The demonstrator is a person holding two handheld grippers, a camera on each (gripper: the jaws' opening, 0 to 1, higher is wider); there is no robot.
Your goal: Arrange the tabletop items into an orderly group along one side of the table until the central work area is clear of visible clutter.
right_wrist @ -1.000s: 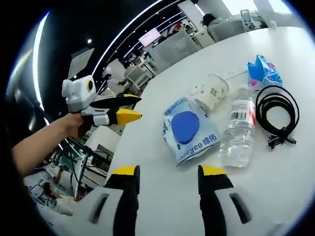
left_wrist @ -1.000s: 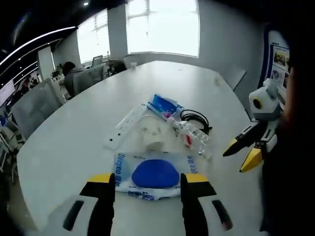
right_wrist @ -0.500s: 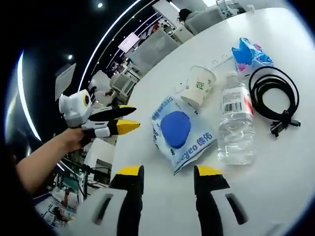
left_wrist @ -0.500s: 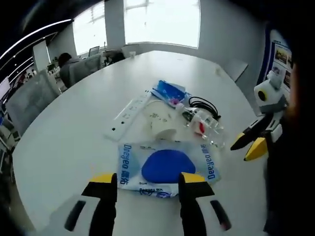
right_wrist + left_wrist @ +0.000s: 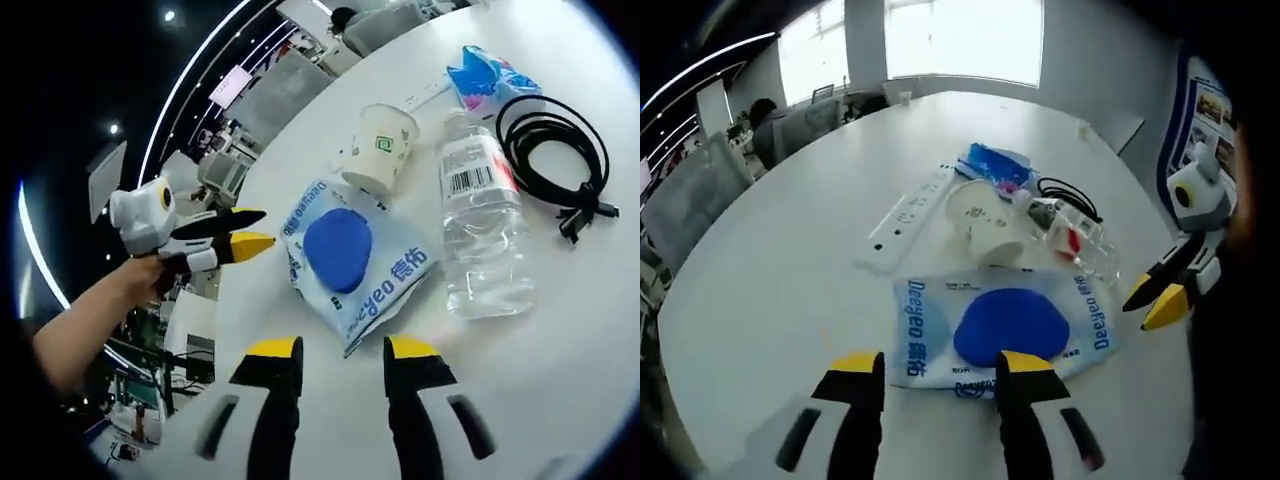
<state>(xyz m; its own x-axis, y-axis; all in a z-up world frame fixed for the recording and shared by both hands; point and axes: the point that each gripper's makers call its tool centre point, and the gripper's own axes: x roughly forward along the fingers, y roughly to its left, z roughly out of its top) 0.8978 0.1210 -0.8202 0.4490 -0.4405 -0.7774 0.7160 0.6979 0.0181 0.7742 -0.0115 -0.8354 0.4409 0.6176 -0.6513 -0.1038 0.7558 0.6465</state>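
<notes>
White counter [image 5: 770, 260]: wipes pack [image 5: 1000, 327] flat, just ahead of left tool [image 5: 930, 372], jaws apart, empty. Right tool [image 5: 336, 356], jaws apart, empty, near the pack's edge. Beyond the pack: paper cup [image 5: 381, 148], water bottle [image 5: 479, 225], black cable [image 5: 555, 145], power strip [image 5: 912, 215].

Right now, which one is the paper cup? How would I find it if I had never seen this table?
Start at the big white table and find the cluster of things near its middle. The paper cup lies tipped on its side there, between the long white power strip and the clear water bottle, just beyond the blue-and-white wipes pack. It is the only cream-coloured thing with an open round mouth.
</notes>
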